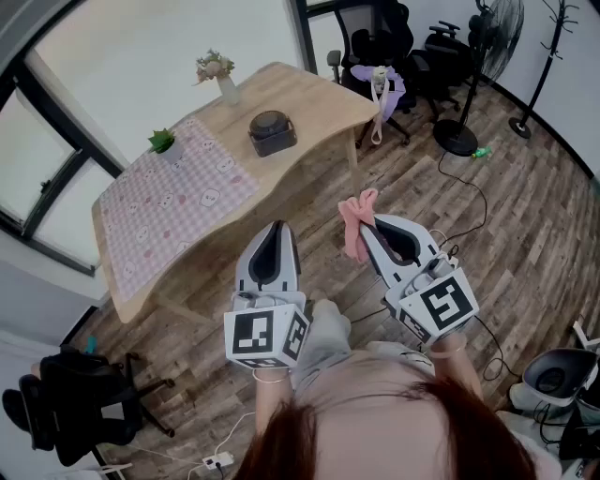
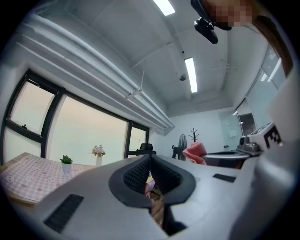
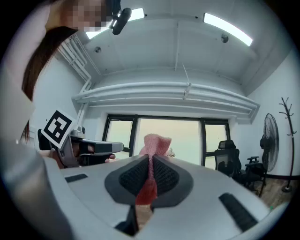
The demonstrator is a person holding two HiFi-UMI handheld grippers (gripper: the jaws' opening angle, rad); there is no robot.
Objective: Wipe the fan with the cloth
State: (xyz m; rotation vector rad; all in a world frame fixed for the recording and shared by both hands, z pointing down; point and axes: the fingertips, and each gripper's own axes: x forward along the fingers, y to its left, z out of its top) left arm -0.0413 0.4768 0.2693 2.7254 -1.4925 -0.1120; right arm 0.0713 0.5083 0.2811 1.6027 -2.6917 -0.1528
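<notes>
Past the person's hair (image 1: 375,431), the right tool (image 1: 367,228) is clamped on the pink cloth (image 1: 352,234), judged light and limp, best gripped bunched; the left tool (image 1: 274,231) is closed, empty; the fan (image 1: 495,33) stands well apart, beyond the right end of the table (image 1: 309,94).

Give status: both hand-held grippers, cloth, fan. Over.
Right hand-held gripper shut on cloth. Left hand-held gripper shut, empty. Fan far off, untouched. Cable lies before it.

I am looking down on a grey-brown plank floor (image 1: 534,246), a pale wooden table (image 1: 302,94) with a pink checked mat (image 1: 178,202) standing at the left, daylight coming through dark-framed windows (image 1: 150,47) behind it, black office chairs (image 1: 386,37) far right, strip lights (image 3: 227,29) glowing overhead
</notes>
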